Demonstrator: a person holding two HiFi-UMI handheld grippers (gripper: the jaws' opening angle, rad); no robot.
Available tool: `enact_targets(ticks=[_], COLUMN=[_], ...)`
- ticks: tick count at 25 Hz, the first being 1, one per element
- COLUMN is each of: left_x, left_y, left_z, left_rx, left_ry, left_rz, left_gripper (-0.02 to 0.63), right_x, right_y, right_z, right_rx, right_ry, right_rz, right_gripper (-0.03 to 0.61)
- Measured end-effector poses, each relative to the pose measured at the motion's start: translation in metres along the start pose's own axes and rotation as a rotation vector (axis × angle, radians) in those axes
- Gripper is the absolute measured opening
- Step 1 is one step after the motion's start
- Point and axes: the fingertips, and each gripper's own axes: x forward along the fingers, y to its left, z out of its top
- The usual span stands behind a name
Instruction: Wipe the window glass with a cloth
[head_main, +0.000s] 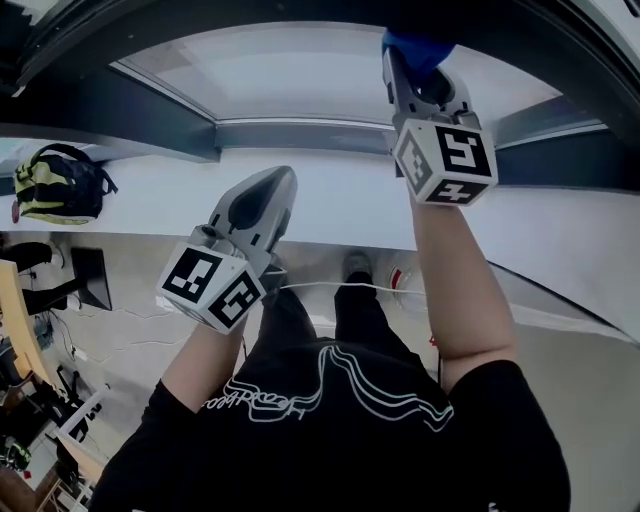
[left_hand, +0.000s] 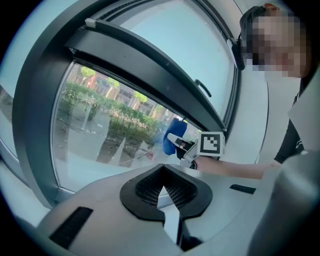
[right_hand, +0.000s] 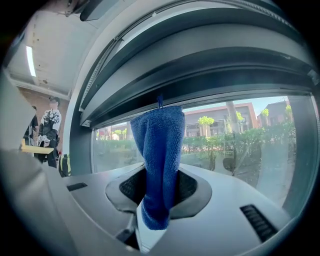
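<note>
Left gripper (head_main: 270, 192) sits low, jaws pinched together w/ nothing in them. Right gripper (head_main: 408, 62) is clamped on the blue cloth (right_hand: 159, 150), held up at the window glass (right_hand: 240, 135) just under the dark curved frame (right_hand: 200, 75). Risk imo: the fluffy microfiber is only pinched in a narrow fold, so it could slip out against the smooth glass.
</note>
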Motion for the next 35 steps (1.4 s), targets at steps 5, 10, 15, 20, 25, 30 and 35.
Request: enact_targets(ticks=[5, 10, 15, 20, 25, 30, 35], left_x=[0.026, 0.056, 0.081, 0.101, 0.114, 0.126, 0.126], left_y=[-0.027, -0.054, -0.083, -0.109, -0.138, -0.16, -0.17], left_z=[-0.008, -0.011, -0.015, -0.02, -0.026, -0.031, -0.035], left_rx=[0.003, 0.011, 0.021, 0.04, 0.088, 0.115, 0.138], left_ry=[0.015, 0.012, 0.019, 0.033, 0.065, 0.085, 0.105], left_rz=[-0.011, -0.031, -0.053, -0.07, -0.095, -0.104, -0.107], left_gripper=[0.003, 0.003, 0.004, 0.003, 0.003, 0.003, 0.003], right_x=[-0.018, -0.039, -0.065, -0.096, -0.126, -0.152, -0.17], right_y=[-0.042, -0.081, -0.126, -0.176, -0.229, -0.287, -0.329], right_z=[-0.001, -0.002, -0.006, -0.007, -0.006, -0.007, -0.008], right_rx=[-0.008, -0.021, -0.006, -0.042, -0.031, -0.046, -0.015], right_ry=[0.001, 0.002, 0.002, -0.01, -0.017, -0.022, -0.02], right_rz=[-0.018, -0.035, -0.076, -0.148, -0.23, -0.346, -0.452], right_gripper=[0.094, 0.094, 0.094, 0.094, 0.094, 0.094, 0.094])
